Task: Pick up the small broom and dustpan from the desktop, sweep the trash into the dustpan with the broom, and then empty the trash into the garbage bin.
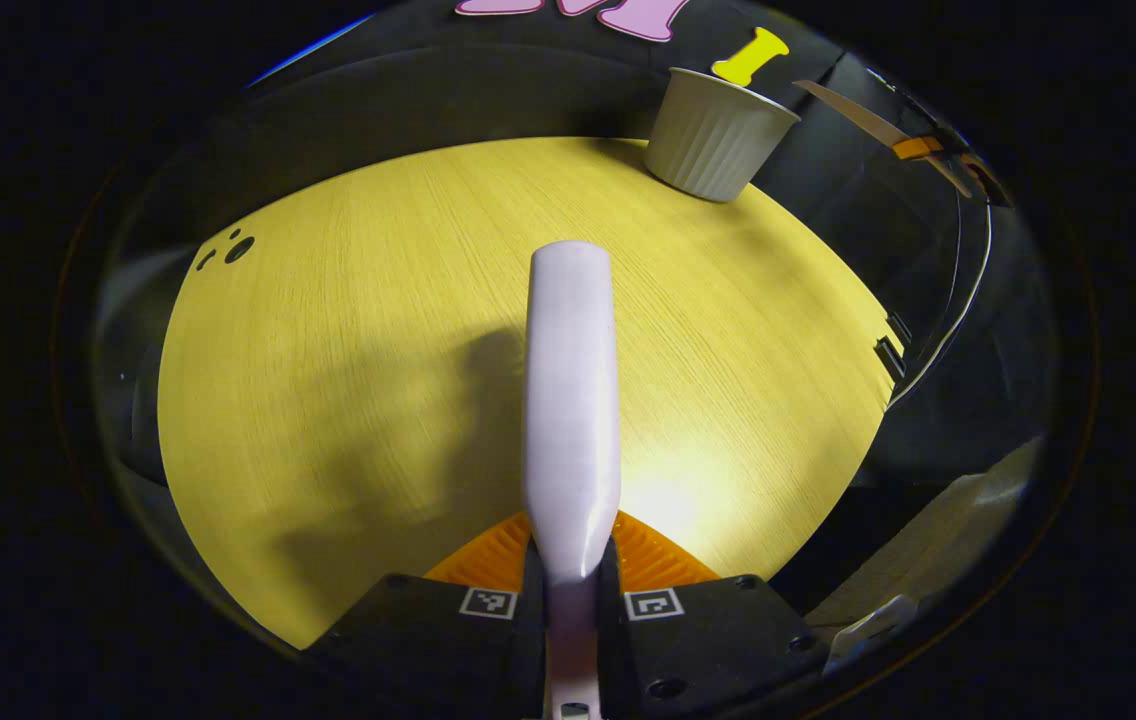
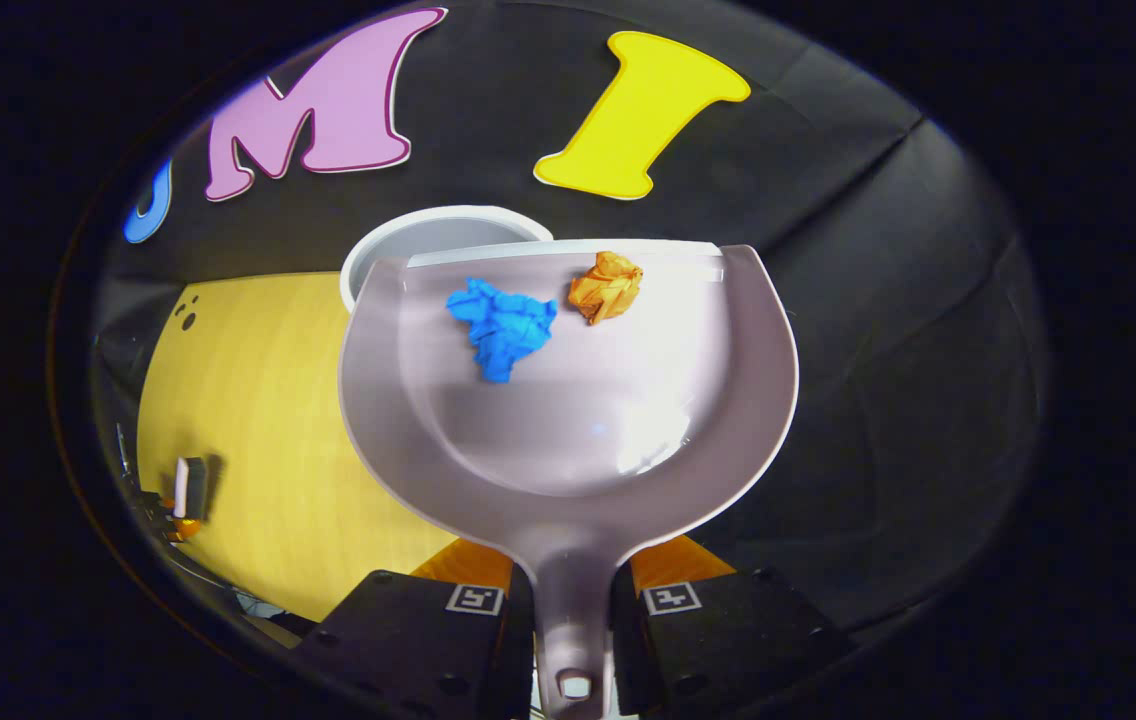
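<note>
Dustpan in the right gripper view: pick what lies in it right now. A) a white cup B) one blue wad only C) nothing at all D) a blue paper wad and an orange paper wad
D: the dustpan, held by its handle in the right tongs, carries a crumpled blue paper wad and a crumpled orange paper wad near its front lip, with the white bin just behind it.

We find no readable words, brand names or numbers on anything. The only signs are small square coded markers: two on the left gripper (image 1: 573, 600) and two on the right gripper (image 2: 573, 598).
</note>
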### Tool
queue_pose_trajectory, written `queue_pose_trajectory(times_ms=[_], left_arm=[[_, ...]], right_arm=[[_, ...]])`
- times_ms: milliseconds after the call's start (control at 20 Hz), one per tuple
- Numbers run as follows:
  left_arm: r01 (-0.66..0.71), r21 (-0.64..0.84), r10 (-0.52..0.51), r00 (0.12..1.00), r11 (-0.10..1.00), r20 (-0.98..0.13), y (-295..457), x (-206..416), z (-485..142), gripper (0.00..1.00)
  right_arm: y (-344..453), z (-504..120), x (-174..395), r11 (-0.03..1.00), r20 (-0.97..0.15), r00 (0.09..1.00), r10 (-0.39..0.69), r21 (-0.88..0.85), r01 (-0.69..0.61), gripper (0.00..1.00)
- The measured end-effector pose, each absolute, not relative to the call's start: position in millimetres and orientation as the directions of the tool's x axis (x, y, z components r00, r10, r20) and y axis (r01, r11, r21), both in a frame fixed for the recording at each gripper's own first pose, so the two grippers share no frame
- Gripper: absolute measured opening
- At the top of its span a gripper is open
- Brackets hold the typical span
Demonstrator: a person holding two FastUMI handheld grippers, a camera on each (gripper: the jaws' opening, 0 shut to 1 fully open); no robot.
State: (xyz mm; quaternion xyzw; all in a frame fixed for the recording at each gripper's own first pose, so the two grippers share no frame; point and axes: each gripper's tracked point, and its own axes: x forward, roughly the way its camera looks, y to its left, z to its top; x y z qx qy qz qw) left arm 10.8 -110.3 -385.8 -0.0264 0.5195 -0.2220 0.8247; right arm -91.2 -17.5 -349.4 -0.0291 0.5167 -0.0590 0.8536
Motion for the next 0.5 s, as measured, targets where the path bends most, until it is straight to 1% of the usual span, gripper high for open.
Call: queue_pose_trajectory(times_ms=[100, 150, 200, 400, 450, 500], left_arm=[[0.319, -0.278, -0.389, 0.365, 0.906, -0.846, -104.6, 8.8, -389.0, 0.24], [0.309, -0.282, -0.387, 0.367, 0.908, -0.846, -102.1, 7.4, -391.9, 0.24], [0.297, -0.285, -0.385, 0.367, 0.911, -0.847, -99.3, 6.3, -393.2, 0.24], [0.251, -0.305, -0.382, 0.372, 0.919, -0.846, -95.0, -1.0, -399.6, 0.24], [0.243, -0.308, -0.381, 0.373, 0.92, -0.846, -95.1, -2.7, -400.3, 0.24], [0.236, -0.31, -0.38, 0.373, 0.921, -0.846, -95.2, -4.8, -401.7, 0.24]], right_arm=[[-17.1, -350.7, -96.5, 0.985, -0.884, 0.437, -0.168, -0.172, 0.031, 0.36], [-21.2, -352.0, -96.3, 0.979, -0.886, 0.426, -0.185, -0.204, 0.0, 0.4], [-20.3, -352.2, -97.4, 0.972, -0.888, 0.415, -0.2, -0.233, -0.029, 0.36], [-31.8, -344.7, -87.0, 0.924, -0.899, 0.344, -0.271, -0.343, -0.168, 0.36], [-34.7, -343.4, -84.6, 0.906, -0.9, 0.324, -0.29, -0.367, -0.209, 0.4], [-36.9, -338.8, -83.7, 0.891, -0.906, 0.297, -0.302, -0.379, -0.251, 0.36]])
